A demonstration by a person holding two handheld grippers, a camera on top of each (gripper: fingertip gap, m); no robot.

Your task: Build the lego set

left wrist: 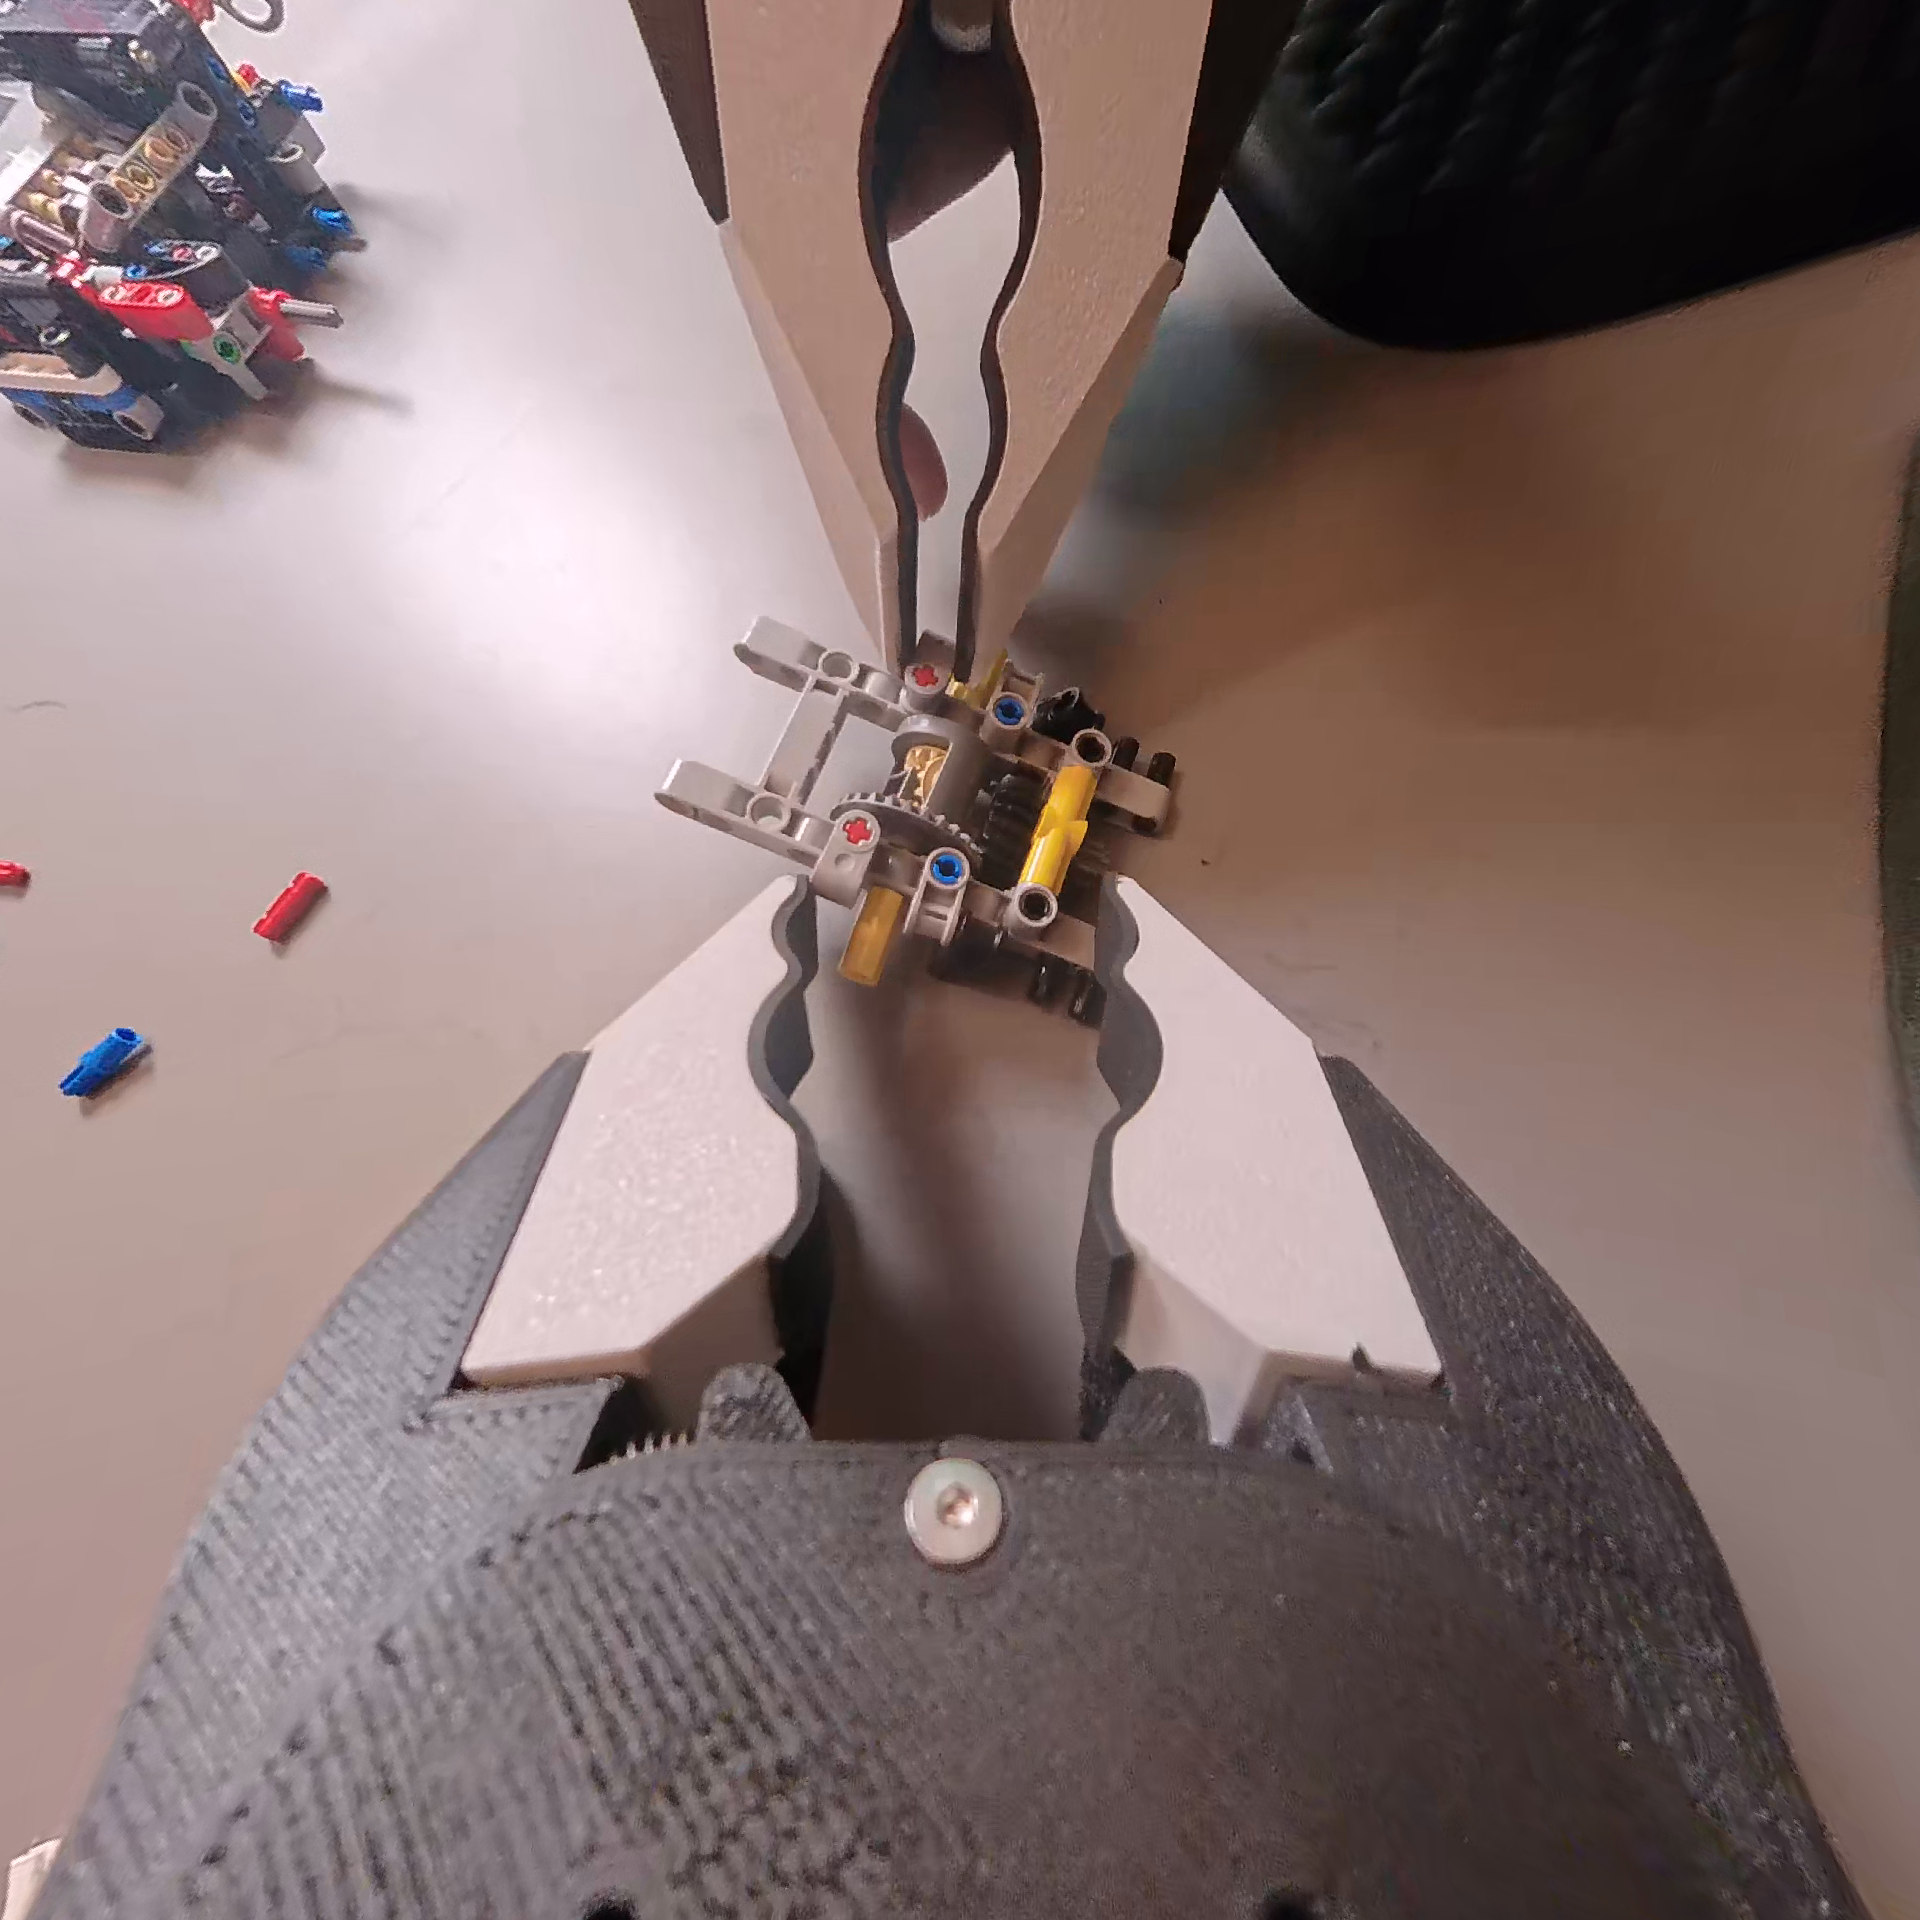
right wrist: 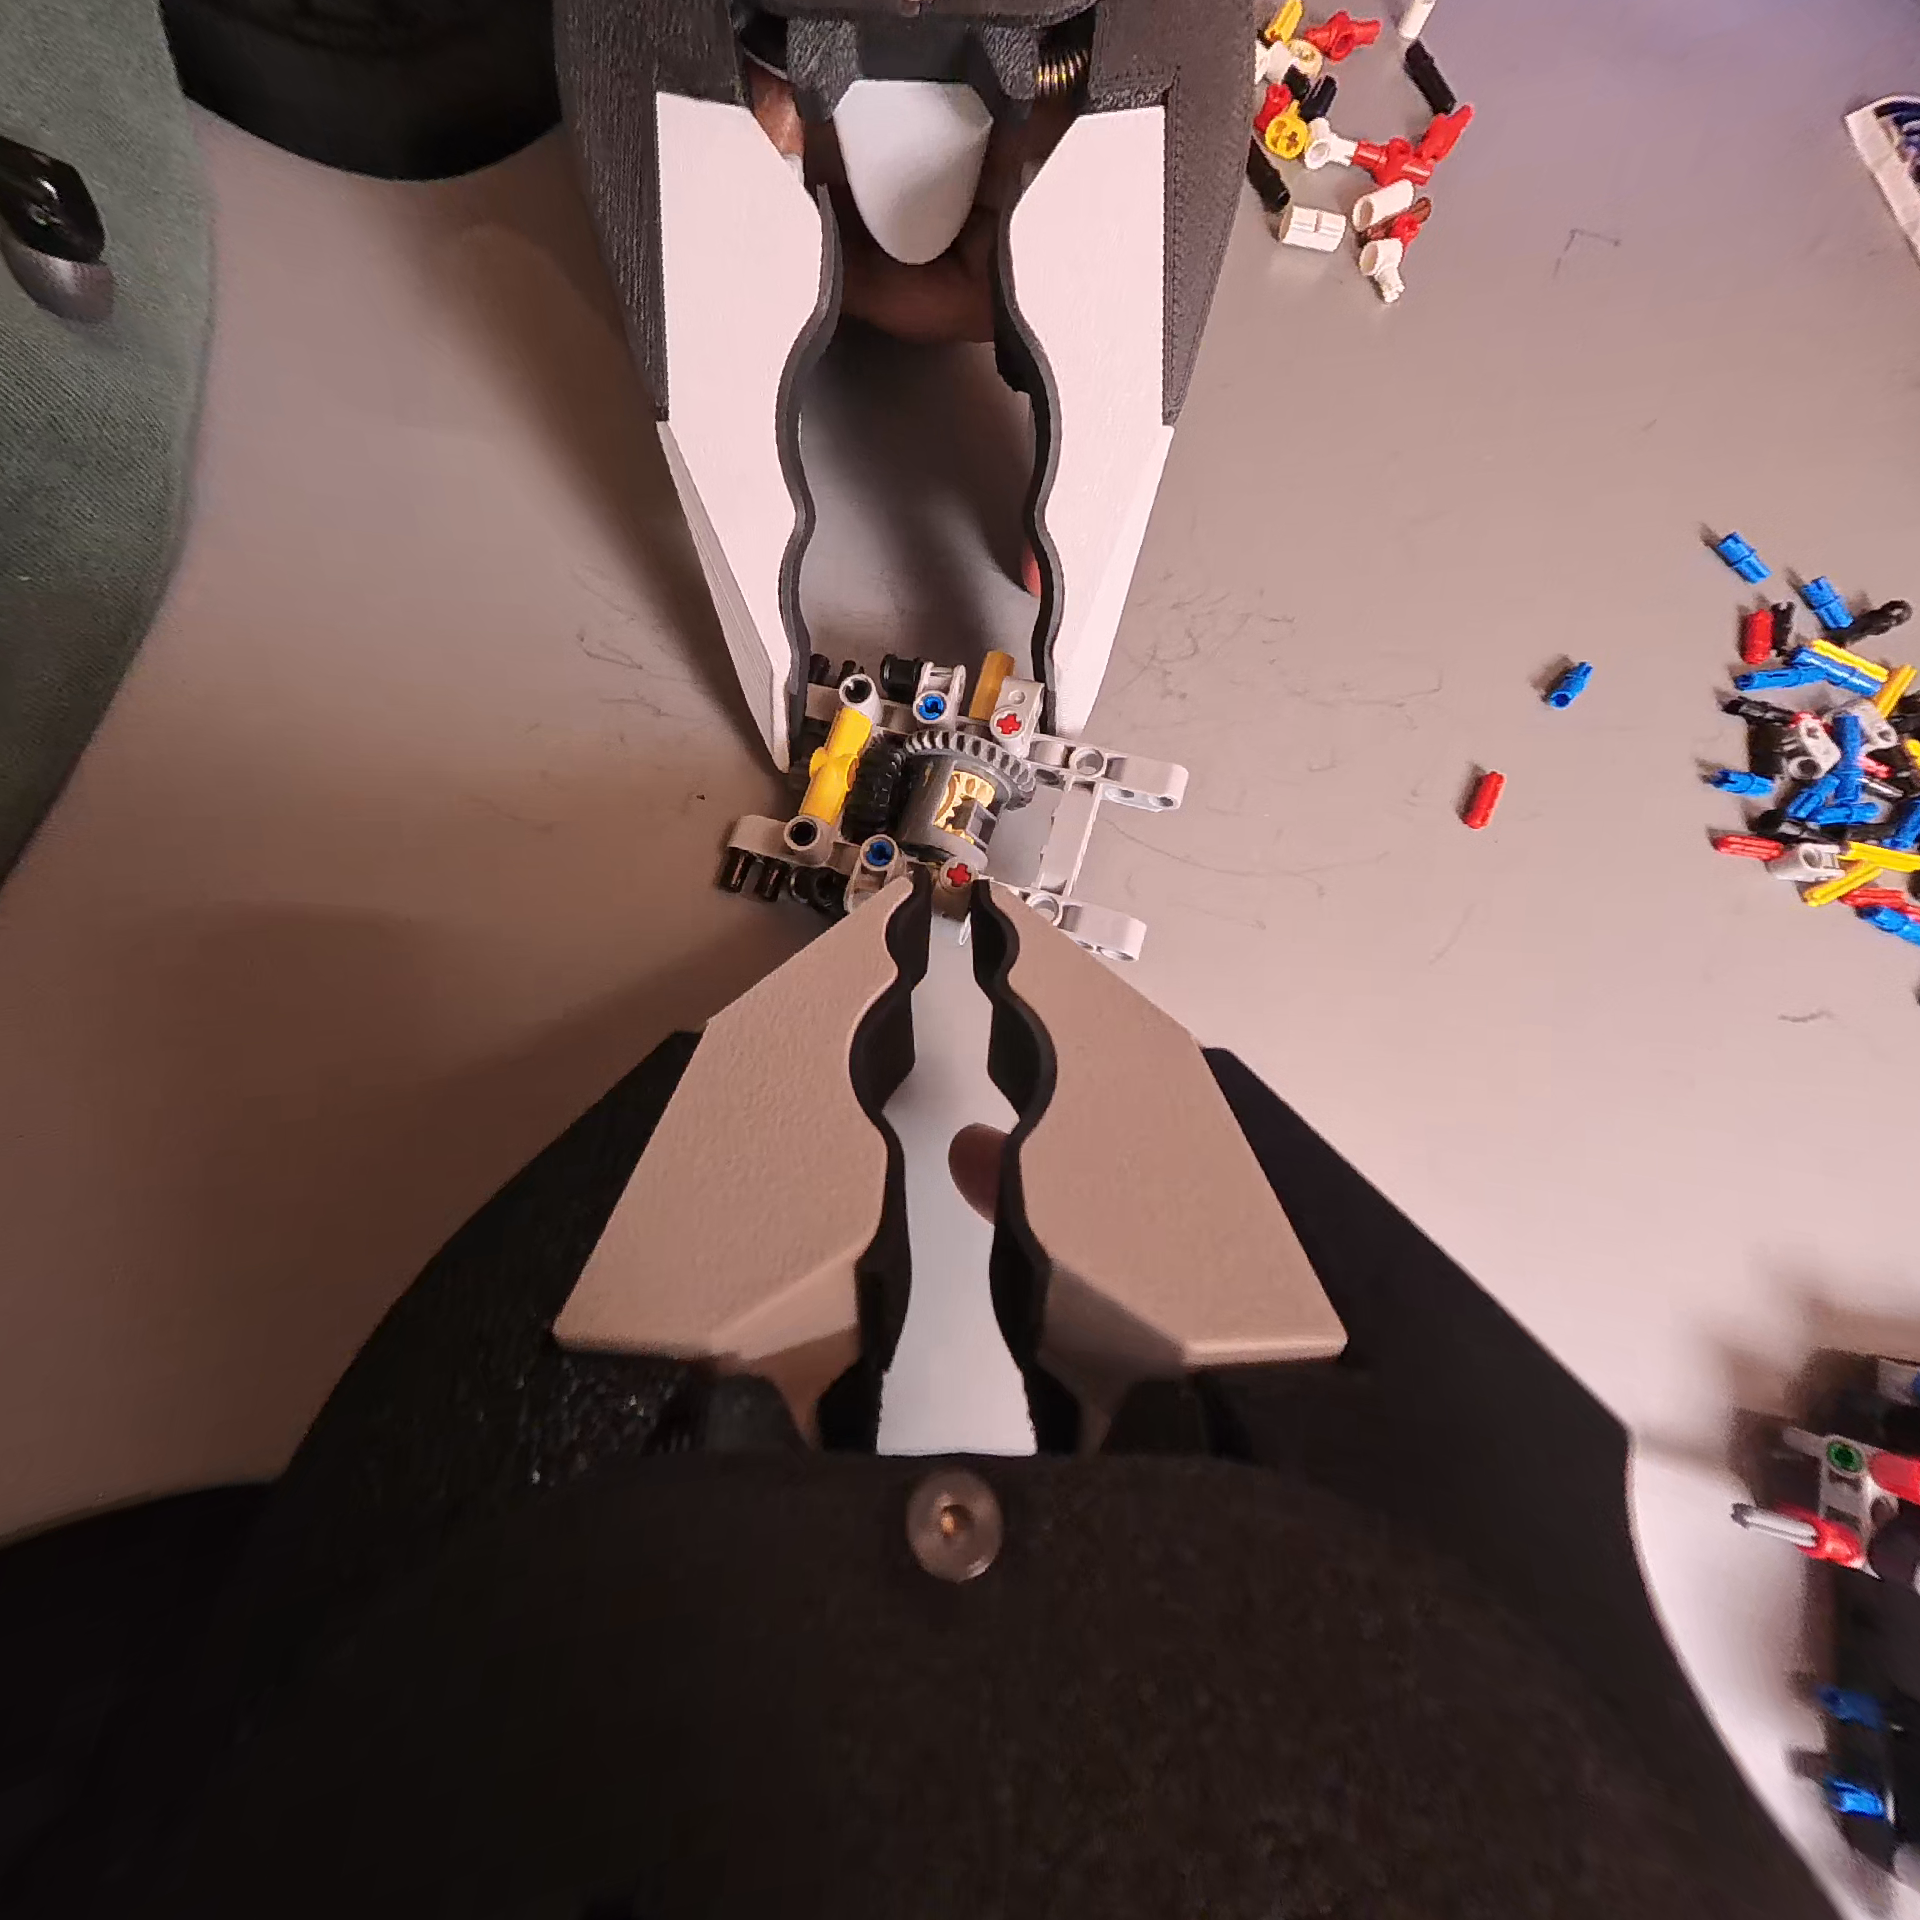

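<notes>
here, mid-build, the left tool [left wrist: 956, 899] straddles the near end of a small gear assembly [left wrist: 925, 810] on the desk [left wrist: 468, 623], spread wide, while the right tool [right wrist: 943, 894] pinches its grey red-axled connector [right wrist: 958, 875], likely needing a steady, aligned push.

A smooth, pale grey-beige table [right wrist: 1455, 436] filled nearly all of both views, its surface marked by faint scuffs and scratches. Soft light from above left dull sheens and blurred shadows on it. Beyond one table edge lay a black woven-looking mass [left wrist: 1621, 156], possibly a chair, beside something muted green [right wrist: 83, 468].
</notes>
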